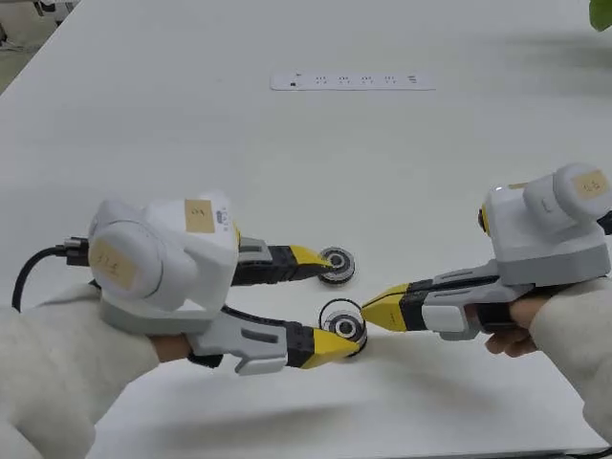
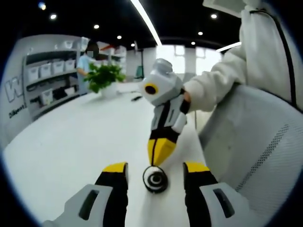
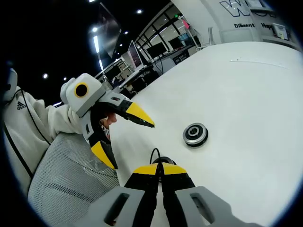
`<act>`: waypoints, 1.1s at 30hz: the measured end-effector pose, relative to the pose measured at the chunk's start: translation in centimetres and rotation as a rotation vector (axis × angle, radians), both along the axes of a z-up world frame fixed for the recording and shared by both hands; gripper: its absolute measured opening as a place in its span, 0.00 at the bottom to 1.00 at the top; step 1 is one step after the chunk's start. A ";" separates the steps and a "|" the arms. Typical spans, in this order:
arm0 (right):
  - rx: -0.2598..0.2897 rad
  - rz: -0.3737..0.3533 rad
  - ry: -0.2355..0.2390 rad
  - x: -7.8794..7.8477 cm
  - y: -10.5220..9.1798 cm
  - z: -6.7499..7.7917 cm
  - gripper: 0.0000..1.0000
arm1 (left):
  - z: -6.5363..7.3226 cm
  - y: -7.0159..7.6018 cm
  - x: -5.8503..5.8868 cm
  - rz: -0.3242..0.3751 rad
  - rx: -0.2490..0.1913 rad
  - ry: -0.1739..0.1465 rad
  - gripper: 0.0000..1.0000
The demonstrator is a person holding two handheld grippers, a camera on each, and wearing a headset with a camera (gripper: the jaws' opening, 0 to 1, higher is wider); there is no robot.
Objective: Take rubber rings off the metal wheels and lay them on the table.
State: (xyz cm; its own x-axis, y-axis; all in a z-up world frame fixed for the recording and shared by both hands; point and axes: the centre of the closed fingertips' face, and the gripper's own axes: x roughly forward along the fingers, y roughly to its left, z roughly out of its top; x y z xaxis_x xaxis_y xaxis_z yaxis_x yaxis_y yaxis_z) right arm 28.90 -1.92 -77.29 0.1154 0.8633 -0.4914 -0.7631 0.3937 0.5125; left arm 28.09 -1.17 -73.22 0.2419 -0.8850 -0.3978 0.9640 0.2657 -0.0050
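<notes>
Nearest the person, a small round silver metal wheel with a dark hub [image 1: 346, 328] lies flat on the white tabletop [image 1: 191, 124]. The left gripper [image 1: 332, 302] reaches in from the left with its yellow-tipped fingers [image 1: 330, 347] spread wide. They hold nothing, and this wheel [image 2: 155, 179] sits between them, close to the nearer finger. A thin black rubber ring [image 1: 340, 300] loops up over the wheel. The right gripper [image 1: 375, 308] comes in from the right with its fingers [image 3: 174, 171] pressed together on one side of the ring [image 3: 152, 154].

Just past the left gripper's farther finger, a second silver metal wheel with a black rubber rim [image 1: 337, 265] rests flat on the tabletop, apart from the first. In the right gripper view it [image 3: 195, 134] lies beyond the shut fingertips. Far across the tabletop lies a flat white strip with small dark marks [image 1: 352, 81].
</notes>
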 end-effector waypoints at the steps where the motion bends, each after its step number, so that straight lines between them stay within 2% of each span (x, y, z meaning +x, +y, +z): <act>1: 0.001 -0.001 -0.001 0.0 0.0 0.1 0.00 | 0.5 0.1 0.0 0.004 -0.013 0.001 0.48; 2: 0.001 -0.001 -0.002 0.0 0.0 0.1 0.00 | 1.0 0.2 0.1 0.009 -0.023 0.007 0.49; 6: -0.002 0.003 -0.009 0.0 0.2 0.3 0.00 | 2.3 0.7 -0.1 0.019 -0.034 -0.005 0.54; 10: -0.006 0.012 -0.017 -0.2 0.4 0.5 0.00 | 3.4 1.5 -0.4 0.024 -0.031 -0.034 0.58; 14: -0.007 0.020 -0.021 -0.3 0.6 0.7 0.00 | 4.3 2.7 -0.9 0.037 -0.032 -0.027 0.66; 19: -0.005 0.028 -0.025 -0.5 0.8 0.9 0.00 | 4.7 4.7 -1.3 0.061 -0.002 -0.042 0.69; 24: 0.000 0.033 -0.033 -0.5 1.2 1.4 0.00 | 5.0 7.1 -1.5 0.103 0.059 -0.074 0.73; 27: 0.009 0.039 -0.040 -0.7 1.5 1.9 0.00 | 5.4 8.1 -1.6 0.132 0.059 -0.084 0.78; 31: 0.013 0.047 -0.049 -0.9 1.9 2.2 0.00 | 5.7 9.4 -2.0 0.173 0.050 -0.097 0.80; 33: 0.015 0.050 -0.052 -0.9 2.0 2.4 0.00 | 5.6 10.0 -2.3 0.191 0.050 -0.088 0.83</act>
State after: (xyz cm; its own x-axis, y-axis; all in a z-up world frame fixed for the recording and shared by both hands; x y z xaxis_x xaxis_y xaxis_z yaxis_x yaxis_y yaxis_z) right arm 27.95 0.07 -74.91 0.0970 0.8757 -0.4730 -0.8074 0.3471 0.4771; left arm 25.83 8.81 -67.61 0.4391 -0.7995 -0.4098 0.8922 0.4417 0.0944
